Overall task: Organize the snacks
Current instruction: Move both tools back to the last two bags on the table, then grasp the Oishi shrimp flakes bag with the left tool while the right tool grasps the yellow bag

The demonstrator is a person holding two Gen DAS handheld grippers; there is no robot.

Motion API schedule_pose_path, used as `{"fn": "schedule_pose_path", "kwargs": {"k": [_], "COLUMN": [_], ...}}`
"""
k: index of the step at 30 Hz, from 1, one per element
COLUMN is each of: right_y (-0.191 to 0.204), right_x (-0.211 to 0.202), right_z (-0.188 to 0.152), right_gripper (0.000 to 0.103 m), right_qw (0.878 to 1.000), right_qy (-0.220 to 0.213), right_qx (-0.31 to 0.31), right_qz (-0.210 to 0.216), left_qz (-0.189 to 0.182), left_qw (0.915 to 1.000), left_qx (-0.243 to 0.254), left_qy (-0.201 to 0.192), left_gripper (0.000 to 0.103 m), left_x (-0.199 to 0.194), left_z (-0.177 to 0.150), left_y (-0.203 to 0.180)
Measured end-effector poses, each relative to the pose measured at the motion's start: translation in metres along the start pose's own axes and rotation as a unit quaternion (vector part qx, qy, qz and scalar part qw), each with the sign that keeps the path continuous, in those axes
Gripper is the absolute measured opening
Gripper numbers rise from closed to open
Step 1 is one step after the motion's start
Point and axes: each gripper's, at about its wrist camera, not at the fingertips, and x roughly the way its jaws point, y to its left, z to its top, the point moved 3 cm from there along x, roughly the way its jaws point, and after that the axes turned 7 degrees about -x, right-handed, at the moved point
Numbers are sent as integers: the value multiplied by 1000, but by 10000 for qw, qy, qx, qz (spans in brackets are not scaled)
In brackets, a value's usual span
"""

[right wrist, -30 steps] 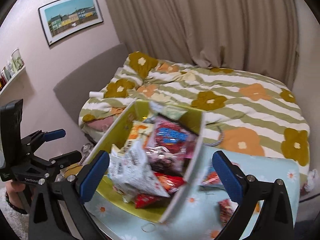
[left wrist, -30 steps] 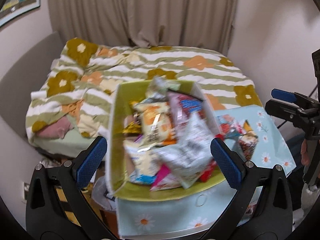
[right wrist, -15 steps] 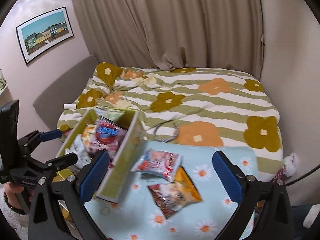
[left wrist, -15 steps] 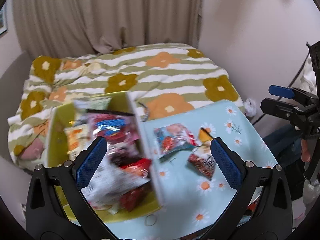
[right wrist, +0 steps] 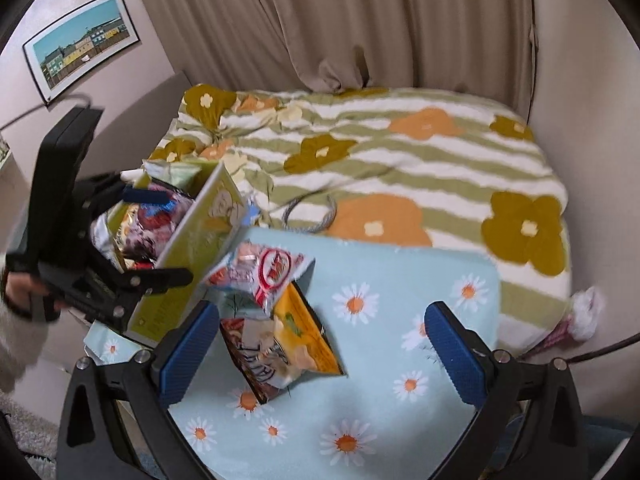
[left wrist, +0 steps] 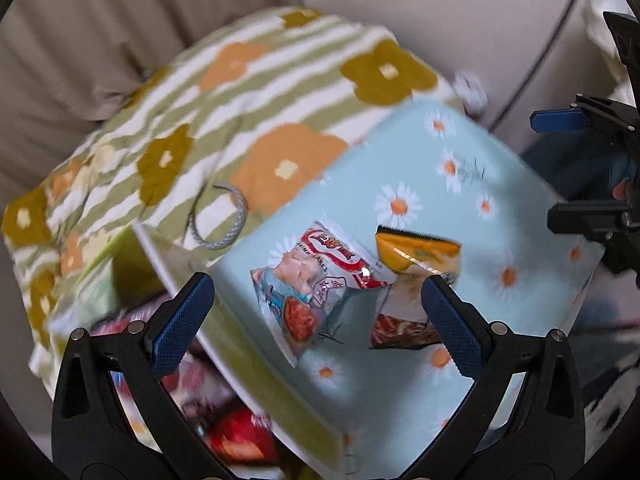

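Nearest the cameras, a pale blue daisy-print table cover [right wrist: 400,312] is lying flat, and two loose packets are resting on it in the middle. A red-and-white shrimp snack packet [left wrist: 320,280] is overlapping the upper edge of an orange-and-brown chip packet [right wrist: 288,344]; the two are touching.

Just beside them, at the table's edge, a yellow-green cardboard box [right wrist: 200,240] is sitting with its tall wall turned toward the loose packets, standing between them and its own contents. Inside it, a heap of mixed wrapped snacks [right wrist: 140,220] is piling up to the rim; individual packets are too blurred to name.

The left gripper [left wrist: 318,320] is hanging with its blue-padded fingers [left wrist: 182,316] spread wide, gripping nothing, above the box wall and the shrimp packet. The right gripper [right wrist: 320,348] is likewise gaping wide and unloaded, the chip packet lying below the gap between its pads.

Farther back, a grey braided cord loop [left wrist: 224,220] is lying on a green-and-white striped flowered bedspread [right wrist: 400,160]. Beyond it, beige curtains [right wrist: 360,20] are hanging, and a framed harbour picture [right wrist: 80,44] is hanging on the wall.
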Motion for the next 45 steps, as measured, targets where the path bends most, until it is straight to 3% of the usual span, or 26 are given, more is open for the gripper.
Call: {"fn": "schedule_pose_path", "kwargs": {"k": [4, 7, 11, 14, 23, 27, 33, 34, 35, 40, 45], "right_y": [-9, -11, -5, 3, 16, 15, 17, 17, 17, 20, 16], "right_x": [31, 50, 71, 88, 110, 117, 124, 124, 125, 139, 145], "right_z": [-24, -43, -64, -80, -94, -95, -89, -88, -87, -75, -70], "right_gripper": [103, 103, 103, 103, 103, 103, 103, 103, 103, 100, 90], "right_qw": [9977, 9900, 9732, 9578, 9407, 9382, 9406, 9418, 9426, 9467, 9529], "right_qy": [210, 271, 248, 261, 168, 121, 91, 86, 76, 11, -28], "right_qx": [615, 1342, 2219, 2788, 3355, 3430, 3364, 3333, 3309, 3189, 2996], "right_qz": [168, 345, 556, 652, 477, 440, 449, 433, 432, 464, 480], "left_qz": [-45, -171, -180, -44, -22, 20, 69, 1, -68, -109, -71], "left_qw": [9962, 9877, 9739, 9649, 9427, 9365, 9357, 9366, 9367, 9505, 9586], "left_qx": [604, 977, 1389, 1700, 1812, 1854, 1903, 1847, 1784, 1430, 1121], "left_qy": [633, 1212, 1785, 2003, 2802, 2976, 2969, 2978, 3013, 2756, 2616], "left_gripper": [103, 103, 100, 97, 97, 87, 82, 68, 62, 60, 58], "left_x": [38, 63, 88, 101, 138, 148, 145, 143, 143, 135, 131], "left_z": [7, 4, -3, -3, 0, 0, -5, -6, -7, -8, -10], "left_y": [-2, -4, -8, -10, -8, -10, -13, -14, -14, -11, -5]}}
